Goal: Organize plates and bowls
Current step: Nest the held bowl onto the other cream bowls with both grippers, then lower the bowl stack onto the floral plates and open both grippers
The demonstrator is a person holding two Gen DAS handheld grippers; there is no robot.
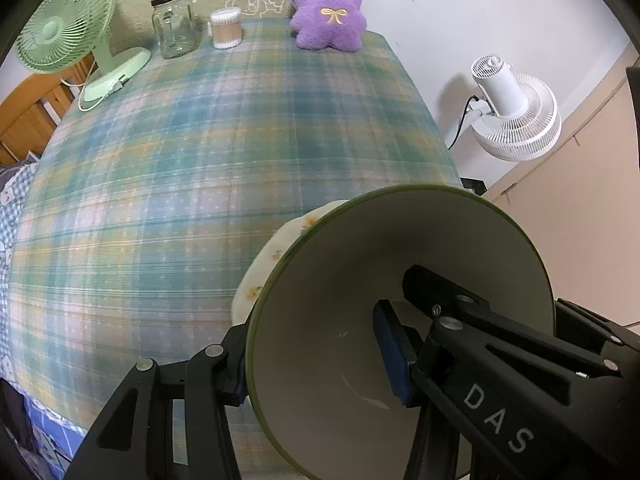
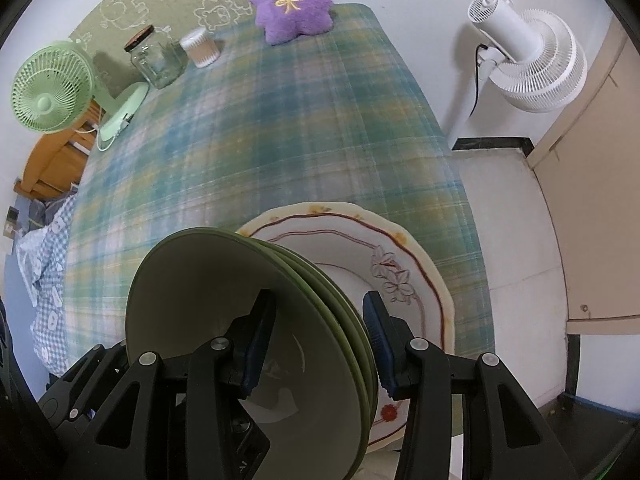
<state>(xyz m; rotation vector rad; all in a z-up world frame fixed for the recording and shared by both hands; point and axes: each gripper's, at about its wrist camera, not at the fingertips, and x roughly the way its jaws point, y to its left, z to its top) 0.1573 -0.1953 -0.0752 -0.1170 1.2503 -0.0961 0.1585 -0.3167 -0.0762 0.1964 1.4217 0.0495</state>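
A stack of green-rimmed bowls [image 2: 224,300] stands on a cream floral plate [image 2: 404,280] at the near right edge of the plaid table. My right gripper [image 2: 316,344] is shut on the right rims of the stacked bowls, one finger inside the top bowl, one outside. My left gripper [image 1: 316,356] is shut on the left rim of the top bowl [image 1: 400,264], one finger inside, one outside. The plate [image 1: 272,256] peeks out behind the bowl in the left wrist view. The other gripper's black finger [image 1: 440,288] shows inside the bowl.
At the table's far end stand a green desk fan [image 1: 60,28], a glass jar [image 1: 174,24], a cotton swab tub [image 1: 226,28] and a purple plush toy [image 1: 328,4]. A white floor fan [image 2: 528,52] stands right of the table. The plaid tablecloth [image 1: 200,152] covers the table.
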